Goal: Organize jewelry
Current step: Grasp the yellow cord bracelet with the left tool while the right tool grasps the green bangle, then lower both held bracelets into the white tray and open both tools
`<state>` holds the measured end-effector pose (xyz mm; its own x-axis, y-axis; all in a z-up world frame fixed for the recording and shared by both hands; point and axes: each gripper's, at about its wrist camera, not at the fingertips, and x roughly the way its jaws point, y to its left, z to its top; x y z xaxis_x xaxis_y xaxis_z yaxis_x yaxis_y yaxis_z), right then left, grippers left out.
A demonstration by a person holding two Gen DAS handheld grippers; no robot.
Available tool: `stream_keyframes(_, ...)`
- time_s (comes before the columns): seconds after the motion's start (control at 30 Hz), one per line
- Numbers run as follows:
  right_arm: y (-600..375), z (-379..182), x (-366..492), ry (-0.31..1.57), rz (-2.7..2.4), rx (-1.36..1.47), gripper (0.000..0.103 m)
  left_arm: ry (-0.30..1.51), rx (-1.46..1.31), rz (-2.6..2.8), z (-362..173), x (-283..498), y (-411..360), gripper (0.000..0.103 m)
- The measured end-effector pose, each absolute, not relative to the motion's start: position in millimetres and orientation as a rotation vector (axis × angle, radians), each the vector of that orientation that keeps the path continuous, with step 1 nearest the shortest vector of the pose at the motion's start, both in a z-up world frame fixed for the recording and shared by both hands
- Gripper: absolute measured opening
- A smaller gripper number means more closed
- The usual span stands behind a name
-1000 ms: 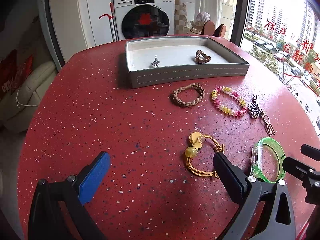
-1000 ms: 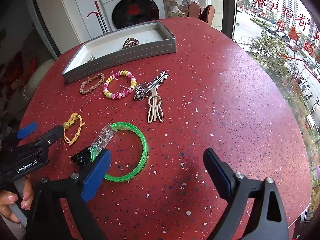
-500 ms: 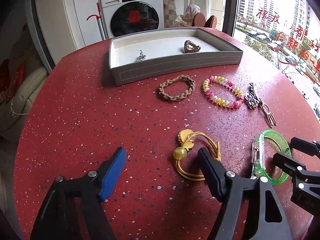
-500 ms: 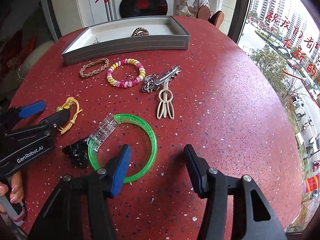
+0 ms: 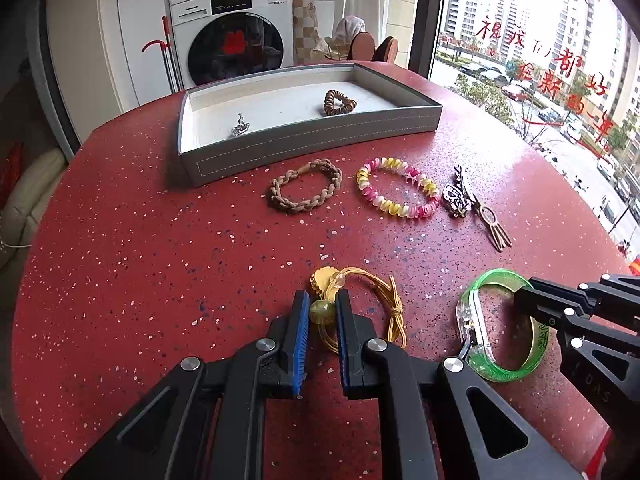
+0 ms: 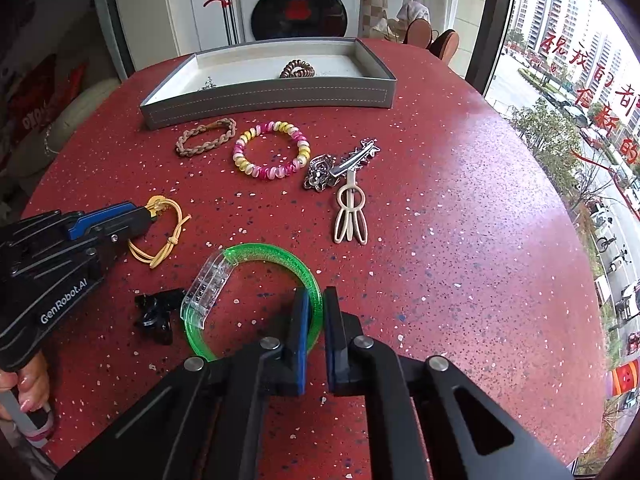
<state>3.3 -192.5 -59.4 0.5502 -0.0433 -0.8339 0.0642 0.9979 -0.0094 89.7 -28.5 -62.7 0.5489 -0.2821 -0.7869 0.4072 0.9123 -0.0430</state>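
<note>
My left gripper (image 5: 322,303) is shut on the yellow cord bracelet (image 5: 384,300) at its amber bead, on the red table; the bracelet also shows in the right wrist view (image 6: 168,236). My right gripper (image 6: 316,300) is shut on the rim of the green bangle (image 6: 280,252), which lies on the table and also shows in the left wrist view (image 5: 500,372). The grey jewelry tray (image 5: 312,140) stands at the back and holds a brown coil tie (image 5: 339,102) and a small silver piece (image 5: 240,127).
A braided tan bracelet (image 5: 306,192), a pink-and-yellow coil bracelet (image 5: 396,192), a silver clip (image 5: 456,196) and a beige hair clip (image 6: 350,220) lie in front of the tray. A black clip (image 6: 156,314) lies by the bangle. The table edge curves away on the right.
Both grippers moved forward and closed: the left onto the yellow cord bracelet's bead, the right onto the green bangle's rim.
</note>
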Motion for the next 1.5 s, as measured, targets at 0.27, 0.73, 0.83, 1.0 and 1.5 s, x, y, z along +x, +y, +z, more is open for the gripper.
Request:
stream_keyframes(0.27, -211.8, -47.7, 5.1, 0.961, -0.053, 0.102, 0.008, 0.923, 0.05, -0.427, -54.8, 94.8, -8.8, 0.031)
stream_keyframes(0.73, -225.3, -13.5, 25.3, 0.911, -0.021, 0.163, 0.008, 0.89, -0.023, -0.46, -19.8, 109.6, 0.4, 0.031)
stream_keyframes(0.83, -228.0, -3.6, 39.6, 0.901, -0.017, 0.169, 0.008, 0.874, -0.03, -0.469, -8.0, 118.5, -2.4, 0.031)
stream_keyframes(1.0, -232.4, 11.4, 68.5, 0.888, -0.008, 0.175, 0.008, 0.848, -0.027, -0.477, 11.6, 140.0, -8.5, 0.031)
stream_keyframes(1.5, -245.2, 35.6, 208.5, 0.897, -0.015, 0.185, 0.008, 0.818, -0.07, -0.4, 46.5, 257.5, -23.8, 0.031)
